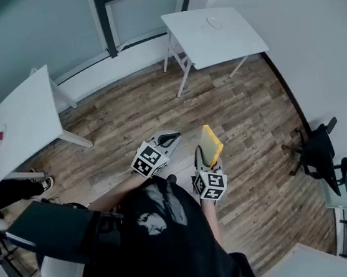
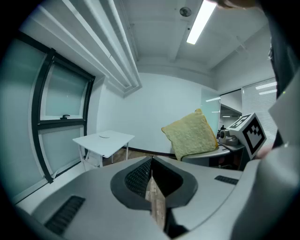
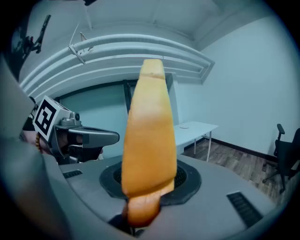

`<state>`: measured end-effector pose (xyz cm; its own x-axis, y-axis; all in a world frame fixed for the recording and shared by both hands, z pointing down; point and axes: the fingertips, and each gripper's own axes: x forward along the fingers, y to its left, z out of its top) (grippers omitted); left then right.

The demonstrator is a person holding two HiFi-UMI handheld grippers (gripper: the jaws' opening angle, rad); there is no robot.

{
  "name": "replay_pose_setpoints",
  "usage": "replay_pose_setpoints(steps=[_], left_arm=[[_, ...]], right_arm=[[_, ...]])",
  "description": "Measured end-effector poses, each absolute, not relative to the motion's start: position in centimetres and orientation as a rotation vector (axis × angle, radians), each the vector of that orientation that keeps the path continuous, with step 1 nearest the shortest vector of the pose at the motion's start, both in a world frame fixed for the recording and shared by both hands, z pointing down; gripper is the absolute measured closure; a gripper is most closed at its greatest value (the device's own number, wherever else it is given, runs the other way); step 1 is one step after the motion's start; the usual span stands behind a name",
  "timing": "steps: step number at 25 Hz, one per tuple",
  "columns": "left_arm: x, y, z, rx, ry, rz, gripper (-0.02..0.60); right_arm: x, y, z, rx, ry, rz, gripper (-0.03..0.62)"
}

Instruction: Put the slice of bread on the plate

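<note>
A yellow-crusted slice of bread (image 1: 211, 143) stands upright, pinched at its lower edge by my right gripper (image 1: 206, 159), which is shut on it above the wooden floor. The right gripper view shows the bread (image 3: 149, 140) edge-on, rising from the jaws. My left gripper (image 1: 173, 138) hovers just left of it with its jaws together and nothing between them; from its view the bread (image 2: 191, 136) shows broadside. A small white plate (image 1: 214, 21) lies on a white table (image 1: 224, 44) far ahead. That plate (image 2: 104, 136) appears distant in the left gripper view too.
Another white table (image 1: 20, 119) stands to the left by the window wall. A black office chair (image 1: 320, 148) sits at the right near the wall. Wooden floor (image 1: 246, 113) stretches between me and the plate's table. Shoes show at the far left.
</note>
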<state>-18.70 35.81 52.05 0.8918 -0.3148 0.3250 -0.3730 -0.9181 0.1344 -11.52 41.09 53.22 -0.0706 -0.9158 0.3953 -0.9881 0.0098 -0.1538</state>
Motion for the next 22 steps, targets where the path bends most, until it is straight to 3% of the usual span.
replay_pose_setpoints(steps=[22], left_arm=[[-19.6, 33.2, 53.1, 2.860, -0.414, 0.454, 0.578]], right_arm=[[-10.4, 39.0, 55.4, 2.112, -1.980, 0.688, 0.485]])
